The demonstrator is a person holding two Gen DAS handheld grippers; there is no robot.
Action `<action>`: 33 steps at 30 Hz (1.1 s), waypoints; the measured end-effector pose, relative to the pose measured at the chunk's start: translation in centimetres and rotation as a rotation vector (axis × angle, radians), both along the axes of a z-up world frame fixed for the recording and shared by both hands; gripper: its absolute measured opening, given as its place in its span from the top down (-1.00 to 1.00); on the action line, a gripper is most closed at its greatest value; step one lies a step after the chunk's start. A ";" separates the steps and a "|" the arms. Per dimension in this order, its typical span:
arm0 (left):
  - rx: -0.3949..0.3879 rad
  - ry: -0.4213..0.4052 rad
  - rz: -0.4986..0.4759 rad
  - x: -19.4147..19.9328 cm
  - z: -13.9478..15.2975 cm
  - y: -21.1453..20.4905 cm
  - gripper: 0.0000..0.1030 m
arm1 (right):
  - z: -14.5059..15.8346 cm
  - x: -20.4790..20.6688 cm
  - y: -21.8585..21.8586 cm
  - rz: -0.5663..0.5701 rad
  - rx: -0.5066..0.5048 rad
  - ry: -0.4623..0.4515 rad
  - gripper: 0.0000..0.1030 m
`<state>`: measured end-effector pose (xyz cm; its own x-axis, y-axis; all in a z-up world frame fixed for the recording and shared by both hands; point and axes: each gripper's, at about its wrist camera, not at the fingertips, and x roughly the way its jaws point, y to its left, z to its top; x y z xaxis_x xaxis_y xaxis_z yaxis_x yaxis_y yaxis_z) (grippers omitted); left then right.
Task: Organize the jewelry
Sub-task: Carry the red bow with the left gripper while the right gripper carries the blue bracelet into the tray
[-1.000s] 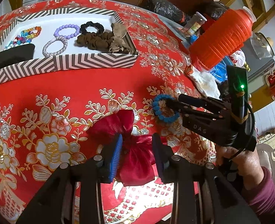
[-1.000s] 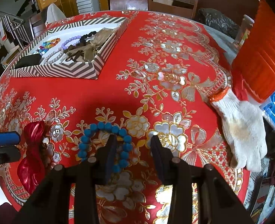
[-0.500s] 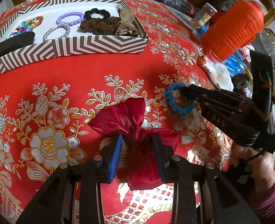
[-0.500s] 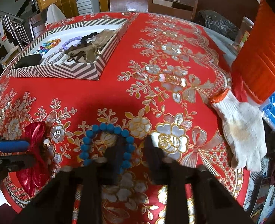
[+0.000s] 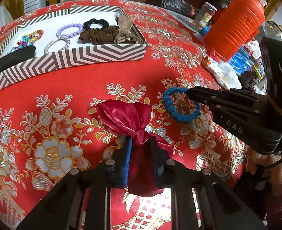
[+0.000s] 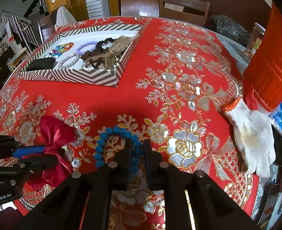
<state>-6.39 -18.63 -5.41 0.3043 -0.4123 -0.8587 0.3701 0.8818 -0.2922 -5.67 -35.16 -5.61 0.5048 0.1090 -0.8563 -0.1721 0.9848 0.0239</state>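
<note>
One red satin pouch (image 5: 130,121) is sitting pinched in the left gripper (image 5: 140,145) just as its jaws finish closing, while the right gripper (image 6: 136,149) is clamping one blue bead bracelet (image 6: 110,143).

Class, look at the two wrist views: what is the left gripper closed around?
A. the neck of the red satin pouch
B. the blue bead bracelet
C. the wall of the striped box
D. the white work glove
A: the left gripper pinches the red satin pouch at its tied neck, while the blue bead bracelet is in the right gripper.
</note>
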 end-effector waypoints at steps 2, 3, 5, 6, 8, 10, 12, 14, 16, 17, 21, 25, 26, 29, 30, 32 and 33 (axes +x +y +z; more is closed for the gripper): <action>0.000 -0.016 0.002 -0.1 0.5 0.3 0.58 | 0.3 -0.1 0.1 0.006 0.000 -0.006 0.78; 0.001 -0.025 0.003 -0.1 0.7 0.4 0.58 | 0.5 -0.2 0.1 0.008 0.002 -0.009 0.78; 0.003 -0.046 0.007 0.0 1.3 0.8 0.58 | 1.0 -0.3 0.2 0.011 0.007 -0.018 0.78; 0.004 -0.058 0.012 0.1 1.7 1.0 0.58 | 1.2 -0.3 0.3 0.013 0.008 -0.024 0.78; 0.010 -0.082 0.019 0.3 2.3 1.3 0.58 | 1.9 -0.4 0.4 0.021 0.009 -0.036 0.78; 0.016 -0.105 0.028 0.8 3.1 1.7 0.58 | 2.5 -0.3 0.6 0.027 0.013 -0.048 0.78; 0.016 -0.123 0.040 1.2 3.7 2.2 0.58 | 3.2 -0.1 0.8 0.034 0.017 -0.062 0.78; 0.017 -0.150 0.056 1.9 4.6 3.1 0.58 | 3.9 0.3 1.1 0.039 0.025 -0.078 0.78; 0.012 -0.171 0.083 3.0 5.6 4.2 0.58 | 4.7 0.9 1.3 0.042 0.033 -0.094 0.78; 0.011 -0.178 0.096 3.6 6.0 4.7 0.58 | 5.2 1.3 1.6 0.044 0.038 -0.105 0.78; 0.015 -0.218 0.152 6.1 7.4 6.5 0.58 | 6.8 3.1 2.6 0.058 0.051 -0.140 0.78; 0.016 -0.242 0.196 9.3 8.2 8.1 0.58 | 8.1 5.4 3.9 0.079 0.060 -0.159 0.78; 0.019 -0.244 0.208 10.3 8.3 8.5 0.58 | 8.3 5.9 4.2 0.082 0.065 -0.160 0.78; 0.021 -0.226 0.240 12.8 7.9 9.5 0.58 | 8.8 8.1 5.0 0.087 0.080 -0.161 0.78; 0.022 -0.218 0.248 13.5 7.6 9.8 0.58 | 8.9 8.8 5.3 0.087 0.083 -0.160 0.78; 0.036 -0.201 0.265 15.0 6.9 10.2 0.58 | 9.0 10.6 6.0 0.091 0.086 -0.155 0.78; 0.040 -0.192 0.270 15.6 6.5 10.4 0.58 | 9.0 11.5 6.4 0.094 0.085 -0.151 0.78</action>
<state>9.20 -8.25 1.11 0.5561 -0.2617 -0.7888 0.1667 0.9650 -0.2027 5.86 -28.79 3.38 0.6114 0.2307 -0.7570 -0.2712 0.9597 0.0735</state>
